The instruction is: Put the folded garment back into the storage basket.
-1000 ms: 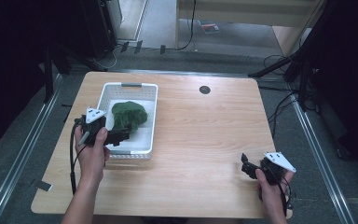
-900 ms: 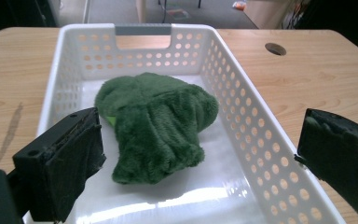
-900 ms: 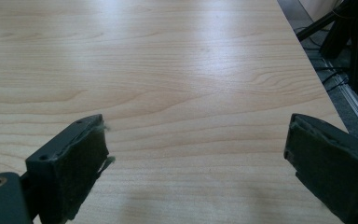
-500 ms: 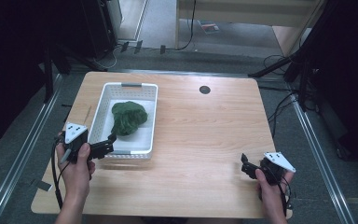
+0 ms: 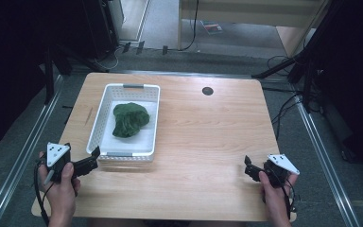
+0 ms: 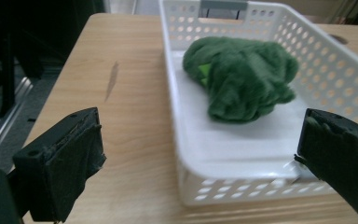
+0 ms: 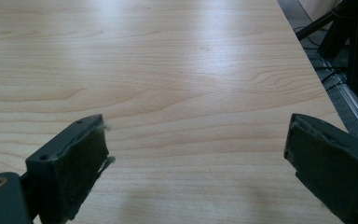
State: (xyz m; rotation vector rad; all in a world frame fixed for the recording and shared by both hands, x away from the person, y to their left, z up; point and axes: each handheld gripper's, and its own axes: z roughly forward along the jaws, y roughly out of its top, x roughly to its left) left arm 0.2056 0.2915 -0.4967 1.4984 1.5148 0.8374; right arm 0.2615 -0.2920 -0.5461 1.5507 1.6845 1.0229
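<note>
Apparently the placing is finished: a crumpled dark green cloth [image 5: 129, 119] lies inside the white perforated basket [image 5: 100, 123], resting on the basket floor toward its middle, touching neither gripper. The basket stands on the left half of the wooden bench [image 5: 208, 137], its long side running away from the person. The left gripper [image 5: 93, 158] sits just outside the basket's near short wall, close to the near left corner, and its jaws are spread wide with nothing between them; in the left gripper view [image 6: 200, 154] the basket's near rim and the cloth [image 6: 242, 79] lie ahead between the two black pads. The right gripper [image 5: 248, 166] rests low near the bench's near right edge, well apart from the basket, its jaws likewise spread and empty, and the right gripper view [image 7: 196, 163] looks out over bare wood grain. Judging from this, the cloth is already where it belongs and little seems left beyond drawing the left hand [image 5: 62, 189] clear and resting. A small dark round grommet [image 5: 207, 91] sits toward the far side of the bench, and a thin dark scratch [image 6: 112, 80] marks the wood left of the basket. No brand, label or readable writing can be made out on the cloth, the basket or the grippers.
</note>
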